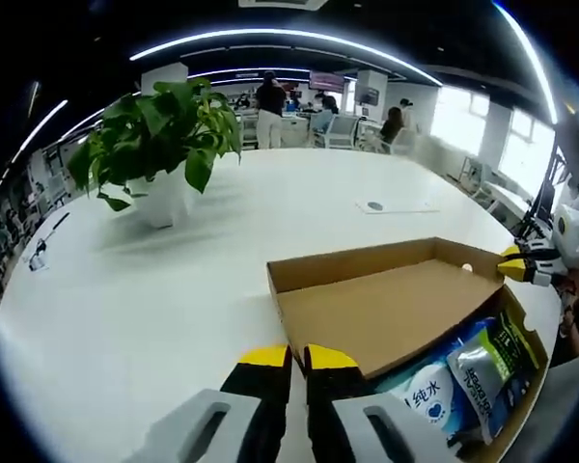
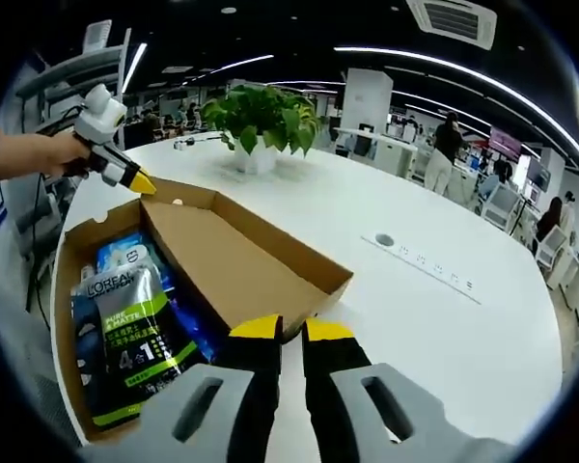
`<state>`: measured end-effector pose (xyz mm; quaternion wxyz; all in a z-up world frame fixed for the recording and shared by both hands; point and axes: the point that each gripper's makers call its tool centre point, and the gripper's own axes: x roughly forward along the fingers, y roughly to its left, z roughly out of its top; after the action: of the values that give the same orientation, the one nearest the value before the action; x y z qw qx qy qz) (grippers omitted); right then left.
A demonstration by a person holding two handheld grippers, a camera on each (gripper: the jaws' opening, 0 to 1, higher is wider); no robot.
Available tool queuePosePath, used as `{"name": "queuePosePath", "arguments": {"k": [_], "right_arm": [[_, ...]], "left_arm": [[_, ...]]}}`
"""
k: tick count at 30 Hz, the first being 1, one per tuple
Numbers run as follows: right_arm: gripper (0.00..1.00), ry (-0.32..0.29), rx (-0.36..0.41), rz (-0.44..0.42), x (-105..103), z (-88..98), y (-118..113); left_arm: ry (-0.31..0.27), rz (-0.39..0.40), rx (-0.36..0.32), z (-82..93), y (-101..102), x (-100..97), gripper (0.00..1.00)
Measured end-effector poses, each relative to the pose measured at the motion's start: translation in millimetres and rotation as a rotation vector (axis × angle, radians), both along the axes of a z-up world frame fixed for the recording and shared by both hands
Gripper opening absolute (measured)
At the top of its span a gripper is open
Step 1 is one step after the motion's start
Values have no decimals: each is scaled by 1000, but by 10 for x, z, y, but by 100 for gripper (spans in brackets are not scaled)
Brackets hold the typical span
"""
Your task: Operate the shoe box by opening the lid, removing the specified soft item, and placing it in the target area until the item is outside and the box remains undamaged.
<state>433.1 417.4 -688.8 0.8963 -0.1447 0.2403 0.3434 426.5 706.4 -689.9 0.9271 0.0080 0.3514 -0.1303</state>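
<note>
A brown cardboard shoe box (image 1: pixel 537 340) (image 2: pixel 66 318) lies on the white table with its lid (image 1: pixel 386 309) (image 2: pixel 232 260) raised at a slant. Inside lie a black-and-green L'Oreal pack (image 1: pixel 497 362) (image 2: pixel 125 323) and a blue soft pack (image 1: pixel 429 400) (image 2: pixel 125 253). My left gripper (image 1: pixel 297 362) is shut on one corner of the lid's edge; in the right gripper view it (image 2: pixel 135 181) meets the lid's far corner, held by a hand. My right gripper (image 2: pixel 289 336) pinches the opposite corner, and the left gripper view has it (image 1: pixel 513 263) at the right.
A potted green plant (image 1: pixel 159 145) (image 2: pixel 265 121) in a white pot stands on the table beyond the box. A round cable port (image 1: pixel 374 205) (image 2: pixel 384 240) sits in the tabletop. A dark object (image 1: pixel 43 249) lies near the table's left edge. People and chairs are far behind.
</note>
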Motion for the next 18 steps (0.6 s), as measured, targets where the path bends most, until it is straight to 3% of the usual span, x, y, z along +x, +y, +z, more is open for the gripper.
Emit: {"name": "queuePosePath", "arguments": {"k": [14, 18], "right_arm": [[9, 18, -16, 8, -24, -12, 4], [11, 17, -13, 10, -54, 3, -7]], "left_arm": [[4, -11, 18, 7, -11, -9, 5], [9, -20, 22, 20, -52, -42, 10]]}}
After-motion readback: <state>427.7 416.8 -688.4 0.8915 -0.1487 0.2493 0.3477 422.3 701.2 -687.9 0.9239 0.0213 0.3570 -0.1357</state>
